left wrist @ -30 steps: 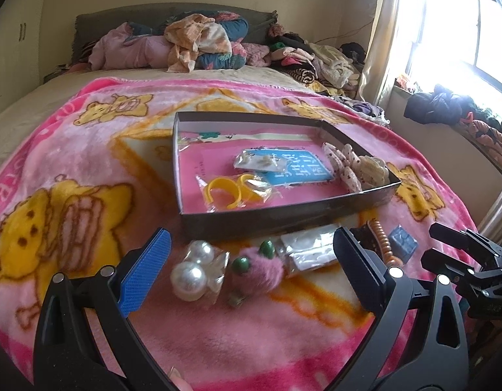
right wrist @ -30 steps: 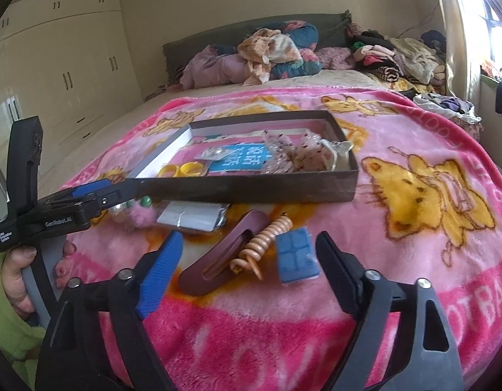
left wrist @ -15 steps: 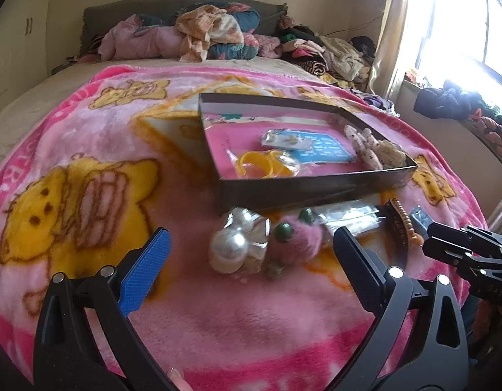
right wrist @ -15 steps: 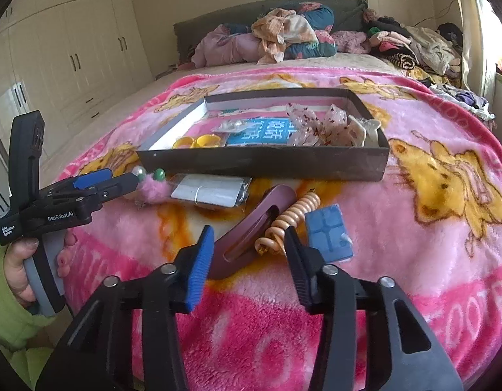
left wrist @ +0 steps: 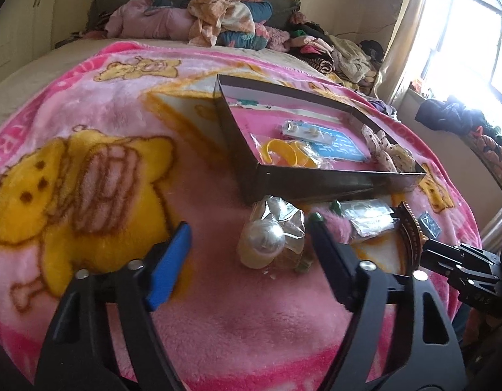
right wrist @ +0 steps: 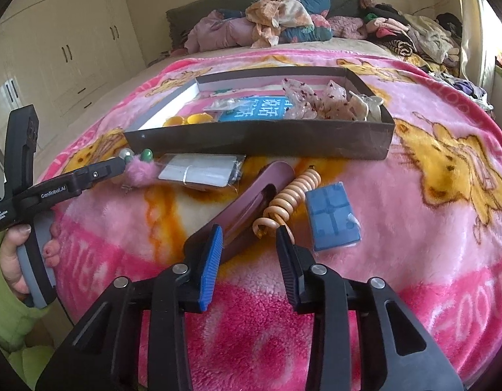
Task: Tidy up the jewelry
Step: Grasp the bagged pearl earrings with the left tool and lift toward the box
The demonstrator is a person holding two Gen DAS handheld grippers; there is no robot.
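Note:
A clear packet holding a large pearl (left wrist: pixel 267 238) lies on the pink blanket in front of the dark box (left wrist: pixel 316 182). My left gripper (left wrist: pixel 247 231) has its jaws closing around that packet; the blue pad stands apart from it. In the right wrist view a purple hair clip (right wrist: pixel 251 202) and a peach coil hair tie (right wrist: pixel 293 195) lie side by side. My right gripper (right wrist: pixel 249 238) is closing over their near ends, and a gap still shows between the pads. The left gripper (right wrist: pixel 119 164) reaches in beside a fluffy pink piece with green beads (right wrist: pixel 138 169).
The box (right wrist: pixel 257 137) holds yellow rings, a blue card and spotted bows. A flat clear packet (right wrist: pixel 202 171) and a blue square packet (right wrist: pixel 332 216) lie before it. Piled clothes cover the bed's far end. A hand in a green sleeve (right wrist: pixel 9 260) holds the left gripper.
The left gripper has moved down and in toward the pearl packet, and its jaws have narrowed. The right gripper has sunk toward the clip and coil tie, its jaws much narrower.

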